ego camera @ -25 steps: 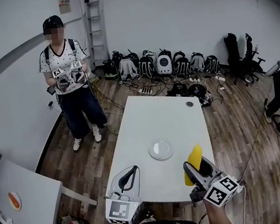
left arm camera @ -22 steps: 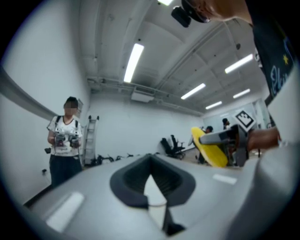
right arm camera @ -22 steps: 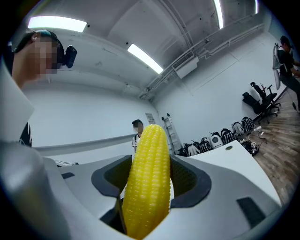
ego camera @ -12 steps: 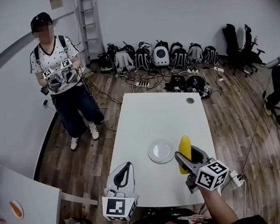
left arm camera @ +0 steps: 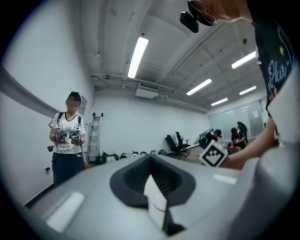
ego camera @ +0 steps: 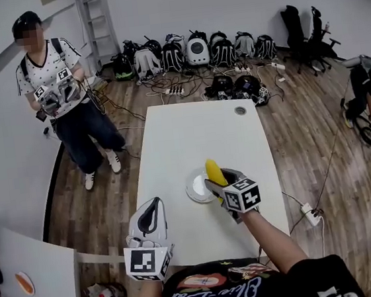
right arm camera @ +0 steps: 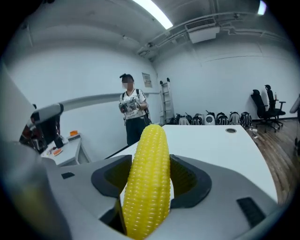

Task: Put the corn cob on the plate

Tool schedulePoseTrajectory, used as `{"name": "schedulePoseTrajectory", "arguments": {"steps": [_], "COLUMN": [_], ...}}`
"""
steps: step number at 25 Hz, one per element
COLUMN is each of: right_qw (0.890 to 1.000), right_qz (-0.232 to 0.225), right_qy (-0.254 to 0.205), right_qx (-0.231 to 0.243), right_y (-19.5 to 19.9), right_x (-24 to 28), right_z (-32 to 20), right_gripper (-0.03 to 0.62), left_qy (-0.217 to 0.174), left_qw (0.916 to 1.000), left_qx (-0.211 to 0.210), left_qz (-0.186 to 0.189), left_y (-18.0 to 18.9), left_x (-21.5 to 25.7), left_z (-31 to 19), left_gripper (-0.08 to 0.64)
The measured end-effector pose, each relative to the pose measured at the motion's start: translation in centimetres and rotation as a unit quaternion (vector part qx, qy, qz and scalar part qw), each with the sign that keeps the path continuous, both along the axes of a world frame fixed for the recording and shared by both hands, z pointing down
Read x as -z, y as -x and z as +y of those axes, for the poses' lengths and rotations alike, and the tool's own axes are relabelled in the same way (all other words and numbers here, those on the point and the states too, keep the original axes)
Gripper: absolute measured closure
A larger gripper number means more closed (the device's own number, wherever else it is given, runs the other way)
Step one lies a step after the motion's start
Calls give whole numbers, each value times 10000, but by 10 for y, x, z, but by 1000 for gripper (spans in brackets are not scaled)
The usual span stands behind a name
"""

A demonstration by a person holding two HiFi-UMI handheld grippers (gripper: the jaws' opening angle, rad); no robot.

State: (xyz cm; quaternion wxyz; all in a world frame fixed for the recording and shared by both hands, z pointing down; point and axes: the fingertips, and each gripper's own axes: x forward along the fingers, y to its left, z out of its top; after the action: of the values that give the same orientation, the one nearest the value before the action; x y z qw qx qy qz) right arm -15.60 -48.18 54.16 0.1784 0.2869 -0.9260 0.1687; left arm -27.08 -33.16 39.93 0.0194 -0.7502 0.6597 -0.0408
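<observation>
My right gripper (ego camera: 214, 182) is shut on a yellow corn cob (ego camera: 214, 172) and holds it over the right part of the white plate (ego camera: 194, 185) in the head view. The right gripper view shows the corn cob (right arm camera: 146, 178) clamped between both jaws, pointing up and forward. The plate lies near the middle of the white table (ego camera: 191, 144). My left gripper (ego camera: 150, 215) hangs at the table's front left edge, jaws together with nothing between them (left arm camera: 152, 187).
A person (ego camera: 59, 92) holding two grippers stands on the wooden floor to the left of the table. Backpacks (ego camera: 187, 50) and cables line the far wall. A power strip (ego camera: 308, 212) lies on the floor at the right. A second table (ego camera: 20, 276) is at lower left.
My right gripper carried the corn cob left and forward from the table's front right to above the plate. The left gripper stayed at the front left edge.
</observation>
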Motion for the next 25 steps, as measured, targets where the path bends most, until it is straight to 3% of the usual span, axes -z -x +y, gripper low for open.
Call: {"name": "schedulePoseTrajectory", "arguments": {"steps": [7,12,19,25], "right_qw": [9881,9780,9747,9919], "right_qz": [1357,1808,1910,1031], "right_qy": [60,211,360,-177], "right_qx": [723,1015,1103,723], "right_y": [30,44,52,53], "right_x": [-60,-89,-97,-36], "right_z": [-21,-16,-19,-23], "right_gripper": [331,330,330,330], "left_qy": [203,301,344,320], "left_qw": [9997,9992,9987,9989], "left_qx": [93,234,352,205], "left_qz": [19,79,162,289], "left_y": [10,20,32,24], "left_x": [-11,-19,-21,-22], "left_z": [-8,-1,-4,-1], "left_gripper": [574,574,574,574]}}
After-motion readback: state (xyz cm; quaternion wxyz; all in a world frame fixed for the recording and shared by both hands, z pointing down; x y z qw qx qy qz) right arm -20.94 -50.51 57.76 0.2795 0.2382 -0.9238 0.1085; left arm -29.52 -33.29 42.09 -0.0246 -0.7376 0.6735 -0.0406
